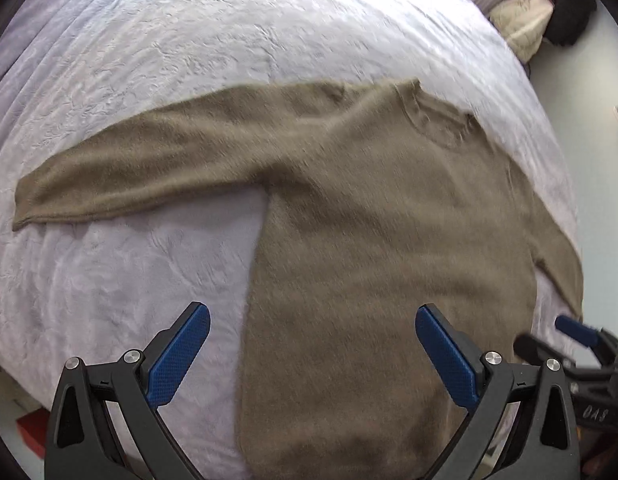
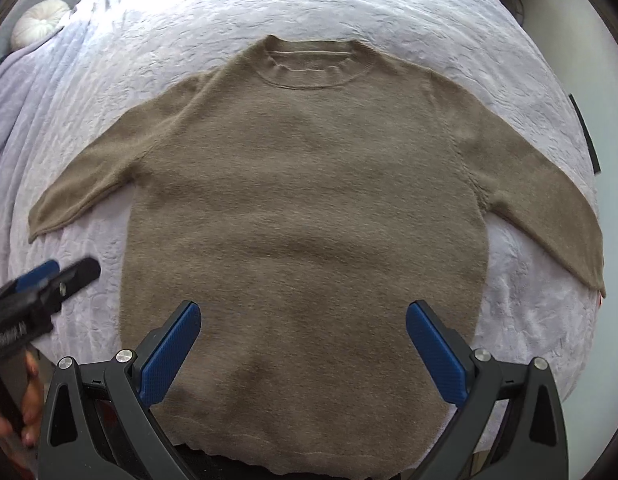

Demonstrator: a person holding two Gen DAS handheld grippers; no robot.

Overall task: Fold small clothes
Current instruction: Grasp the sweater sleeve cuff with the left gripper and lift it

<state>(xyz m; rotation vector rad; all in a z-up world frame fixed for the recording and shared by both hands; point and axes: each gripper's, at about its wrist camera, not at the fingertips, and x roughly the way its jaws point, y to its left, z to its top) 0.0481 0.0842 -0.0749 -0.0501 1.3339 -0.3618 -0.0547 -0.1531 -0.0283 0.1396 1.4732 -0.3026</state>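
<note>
Sweater: the brown knit sweater lies flat and face up on the pale quilted bedspread, collar at 12 o'clock in your right wrist view, hem at 6 o'clock, both sleeves spread out.
Left gripper: your left gripper hovers over the hem side with its jaws spread wide and nothing between them.
Right gripper: your right gripper hangs above the lower body of the sweater, jaws likewise wide apart and empty.
Handling: judge it as soft, light and limp; it will drape and sag from any pinch, and the fuzzy knit should give the blue pads good friction. It may stretch if you pull hard.
Where to hold: take the left sleeve near its cuff at 9 o'clock, and the right sleeve near its cuff at 3 o'clock, pinching the knit only.
Risk: the bedspread beneath is soft too, so you could catch it along with the sweater.
</note>
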